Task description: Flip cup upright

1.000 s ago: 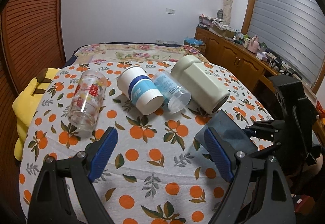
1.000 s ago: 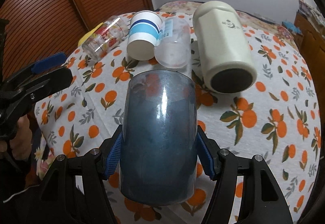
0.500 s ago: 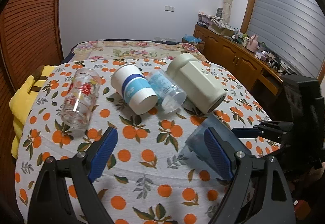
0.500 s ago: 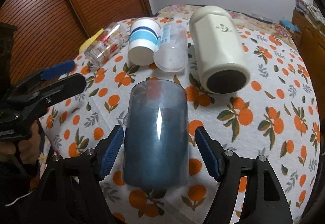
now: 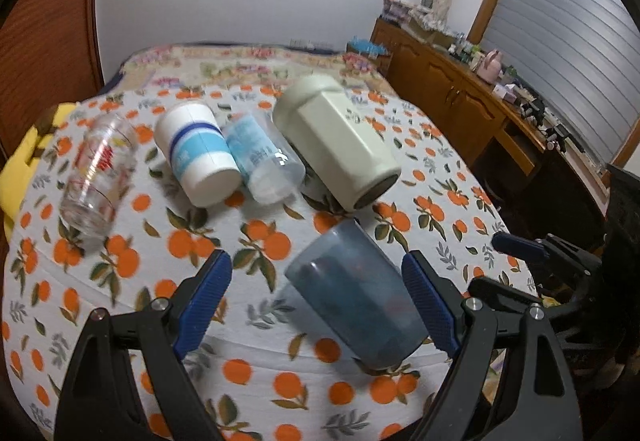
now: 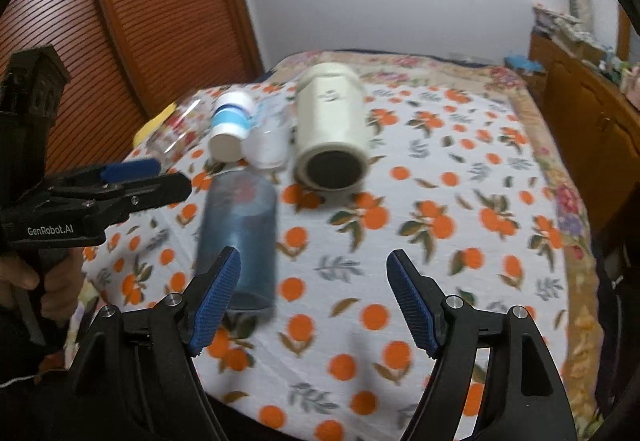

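Your fingers [image 5: 208, 293] on the left gripper [image 5: 320, 305] stand wide apart with nothing clamped; the dark blue cup [image 5: 356, 297] lies on its side between them, close to the right-hand pad, though you cannot tell whether it touches. From the right wrist view that same cup [image 6: 240, 237] is blurred and sits just past the left finger [image 6: 216, 293] of your right gripper [image 6: 314, 297], whose fingers are also spread wide and hold nothing.

Going left to right along the far row on the orange-print cloth [image 5: 260, 345] covering the desk: a clear printed glass [image 5: 100, 177], a white paper cup with blue bands [image 5: 198, 155], a clear plastic cup with a blue label [image 5: 264, 161] touching it, and a cream jug [image 5: 336, 139], all lying on their sides. The blue cup lies nearer you than that row, apart from it. At the far left a yellow cushion [image 5: 16, 169] shows beyond the cloth's edge; a wooden sideboard [image 5: 460, 101] runs along the right.
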`<state>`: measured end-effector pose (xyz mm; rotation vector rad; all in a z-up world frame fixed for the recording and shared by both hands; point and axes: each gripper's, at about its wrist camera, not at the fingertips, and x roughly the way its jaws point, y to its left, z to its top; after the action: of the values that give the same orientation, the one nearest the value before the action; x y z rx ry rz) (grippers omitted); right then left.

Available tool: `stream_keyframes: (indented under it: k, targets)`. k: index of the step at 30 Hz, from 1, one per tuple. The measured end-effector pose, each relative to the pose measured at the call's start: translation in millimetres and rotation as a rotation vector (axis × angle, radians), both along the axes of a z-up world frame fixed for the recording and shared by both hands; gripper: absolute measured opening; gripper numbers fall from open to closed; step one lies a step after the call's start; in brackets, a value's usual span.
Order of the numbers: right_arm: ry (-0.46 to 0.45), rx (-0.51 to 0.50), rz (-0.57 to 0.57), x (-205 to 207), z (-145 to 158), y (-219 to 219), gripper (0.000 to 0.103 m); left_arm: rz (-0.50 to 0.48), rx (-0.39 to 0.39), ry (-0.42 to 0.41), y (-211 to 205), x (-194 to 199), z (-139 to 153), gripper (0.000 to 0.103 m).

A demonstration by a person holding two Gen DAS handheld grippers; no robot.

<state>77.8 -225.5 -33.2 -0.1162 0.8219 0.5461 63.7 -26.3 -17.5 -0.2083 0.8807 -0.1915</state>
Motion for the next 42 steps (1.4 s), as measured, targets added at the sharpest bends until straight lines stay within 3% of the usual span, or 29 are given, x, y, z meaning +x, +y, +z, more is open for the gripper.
stream_keyframes:
  k: [7,15,30,35,42]
  targets:
    - [-0.027,0.039,-0.039,4.1,-0.9,-21.1,0.078,0.059,-0.009,0.070,-10.6,12.3,-9.5,0.087]
    - [-0.028,0.038,-0.041,4.2,-2.6,-26.7,0.078,0.057,-0.001,0.146,-21.3,24.9,-27.1,0.087]
    - [-0.018,0.046,-0.034,3.5,-3.1,-22.4,0.078,0.025,-0.216,0.356,-5.8,41.3,-49.5,0.086]
    - [-0.016,0.040,-0.030,3.2,-4.6,-20.7,0.078,-0.007,-0.248,0.394,-8.8,45.6,-52.7,0.076]
    - [-0.005,0.037,-0.035,4.3,-9.1,-22.4,0.078,-0.018,-0.227,0.394,-8.5,54.1,-52.4,0.074]
